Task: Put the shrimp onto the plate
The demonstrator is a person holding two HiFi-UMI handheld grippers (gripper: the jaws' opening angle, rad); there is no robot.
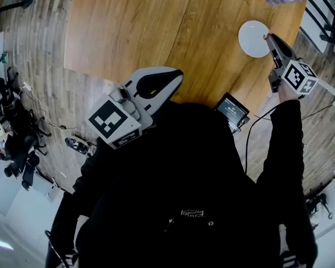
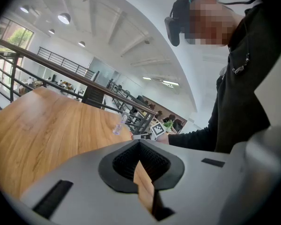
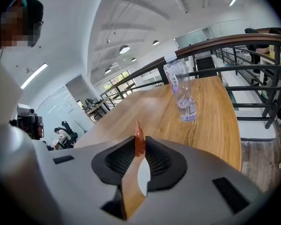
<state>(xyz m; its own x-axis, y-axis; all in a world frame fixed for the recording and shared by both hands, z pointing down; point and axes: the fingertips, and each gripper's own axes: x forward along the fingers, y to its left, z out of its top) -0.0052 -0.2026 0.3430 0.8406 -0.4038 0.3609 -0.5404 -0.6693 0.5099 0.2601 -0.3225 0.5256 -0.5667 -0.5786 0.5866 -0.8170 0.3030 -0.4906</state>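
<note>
**Q:** Person's torso, in black, fills the lower head view. What is the pose of each arm?

**A:** The left arm is tucked in and mostly hidden by the torso. It holds the left gripper close to the chest. That gripper's marker cube faces up and its nose points over the near edge of the table. The right arm is stretched forward along the table's right edge with the sleeve nearly straight. The right hand holds the right gripper just below its own marker cube. The nose angles toward the far left.

**Q:** What is the jaw state of each gripper?

**A:** On the left gripper the pads meet at the tips. Only a thin wedge of table wood shows behind them, and nothing is clamped. On the right gripper the jaws are closed to a narrow gap and pinch the shrimp at their tips. The orange shrimp stands on edge between the pads, and its pointed end projects past them.

**Q:** Where is the shrimp relative to the plate?

**A:** The white plate lies near the table's right edge. The right gripper's tips sit at the plate's right rim. In the right gripper view, white plate surface shows through the gap below the pads. No view shows whether the shrimp touches the plate.

**Q:** What else is on the table?

**A:** A clear water bottle stands upright toward the far right corner, apart from the plate.
</note>
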